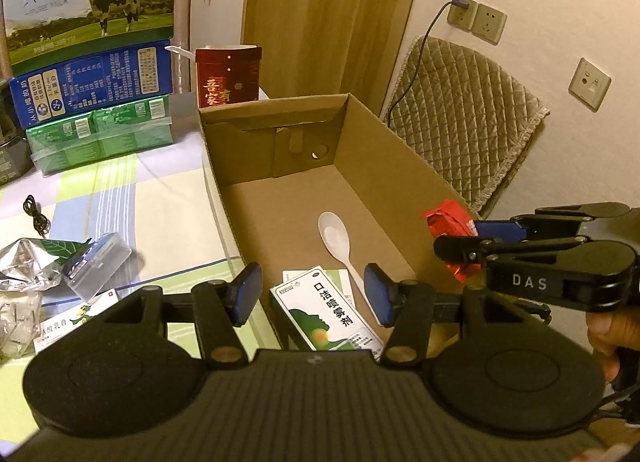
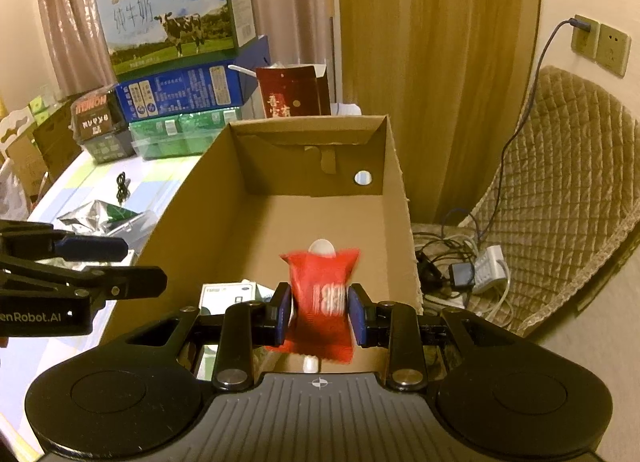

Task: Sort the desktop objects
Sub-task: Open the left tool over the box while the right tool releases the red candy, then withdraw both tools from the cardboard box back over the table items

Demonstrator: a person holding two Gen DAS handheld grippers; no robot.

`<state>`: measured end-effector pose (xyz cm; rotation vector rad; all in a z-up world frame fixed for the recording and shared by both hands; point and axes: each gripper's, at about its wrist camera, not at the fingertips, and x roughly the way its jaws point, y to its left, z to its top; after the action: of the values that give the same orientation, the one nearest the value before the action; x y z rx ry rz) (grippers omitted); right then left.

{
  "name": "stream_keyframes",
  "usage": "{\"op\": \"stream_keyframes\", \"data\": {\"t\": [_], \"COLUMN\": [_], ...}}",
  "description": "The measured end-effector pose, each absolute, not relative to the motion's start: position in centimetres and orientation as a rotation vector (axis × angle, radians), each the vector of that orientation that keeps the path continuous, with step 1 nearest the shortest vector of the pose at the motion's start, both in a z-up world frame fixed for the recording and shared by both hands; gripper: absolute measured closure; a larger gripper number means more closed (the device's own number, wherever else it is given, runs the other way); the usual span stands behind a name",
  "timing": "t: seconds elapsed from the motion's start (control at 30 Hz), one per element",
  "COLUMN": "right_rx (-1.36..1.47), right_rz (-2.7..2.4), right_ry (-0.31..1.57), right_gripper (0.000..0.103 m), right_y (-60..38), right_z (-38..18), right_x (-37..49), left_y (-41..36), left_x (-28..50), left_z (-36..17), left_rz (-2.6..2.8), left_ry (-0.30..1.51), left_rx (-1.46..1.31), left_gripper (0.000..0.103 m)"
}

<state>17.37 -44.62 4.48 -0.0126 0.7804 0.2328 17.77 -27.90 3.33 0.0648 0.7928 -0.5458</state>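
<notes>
Now the right gripper (image 2: 319, 312) pinches a red packet (image 2: 322, 294) above the cardboard box (image 2: 396, 198), while the left gripper (image 1: 312, 296) hangs wide open over the white spoon (image 1: 338, 246) and spray carton (image 1: 326, 312) inside.

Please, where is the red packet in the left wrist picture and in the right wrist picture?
Left wrist view: the red packet is at the right edge, above the cardboard box's right wall, held in the right claw.
Right wrist view: the red packet is at lower centre, squeezed between the blue pads.
Shared landmark: the white plastic spoon on the floor of the cardboard box.
</notes>
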Motion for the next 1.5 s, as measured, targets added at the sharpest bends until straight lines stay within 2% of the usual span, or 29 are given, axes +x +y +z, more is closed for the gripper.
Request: {"op": "stream_keyframes", "data": {"t": [0.07,0.13,0.2,0.67,0.87,1.03,1.13,1.2,1.27,1.43,1.5], "right_rx": [-0.005,0.002,0.01,0.008,-0.002,-0.012,-0.023,-0.03,-0.039,-0.052,-0.061], "right_rz": [0.234,0.228,0.223,0.202,0.207,0.223,0.236,0.244,0.25,0.271,0.278], "right_ry": [0.769,0.761,0.755,0.771,0.774,0.77,0.766,0.763,0.76,0.749,0.745], "right_gripper": [0.074,0.067,0.065,0.061,0.054,0.04,0.036,0.033,0.03,0.012,0.01], "right_y": [-44.6,-44.7,-44.9,-45.2,-44.4,-43.4,-42.6,-42.0,-41.4,-39.7,-39.2], "right_z": [4.7,4.8,4.9,5.1,5.4,5.8,6.3,6.6,6.7,7.3,7.4], "right_x": [17.3,17.3,17.2,15.2,13.9,12.9,12.4,12.1,11.8,11.3,11.1], "left_y": [-27.7,-27.6,-27.4,-26.1,-25.3,-24.1,-23.2,-22.6,-21.9,-20.2,-19.4], "left_x": [17.8,17.7,17.7,16.6,15.5,14.7,14.2,13.9,13.5,12.7,12.5], "left_z": [3.3,3.2,3.2,3.3,3.9,4.6,5.0,5.4,5.7,6.3,6.4], "left_rz": [-0.543,-0.539,-0.537,-0.521,-0.514,-0.503,-0.496,-0.495,-0.497,-0.482,-0.472], "left_ry": [0.793,0.794,0.794,0.792,0.784,0.771,0.765,0.758,0.745,0.733,0.731], "left_rx": [0.064,0.065,0.062,0.062,0.069,0.07,0.07,0.069,0.068,0.061,0.058], "left_gripper": [0.052,0.052,0.052,0.049,0.046,0.038,0.034,0.024,0.021,0.015,0.013]}}
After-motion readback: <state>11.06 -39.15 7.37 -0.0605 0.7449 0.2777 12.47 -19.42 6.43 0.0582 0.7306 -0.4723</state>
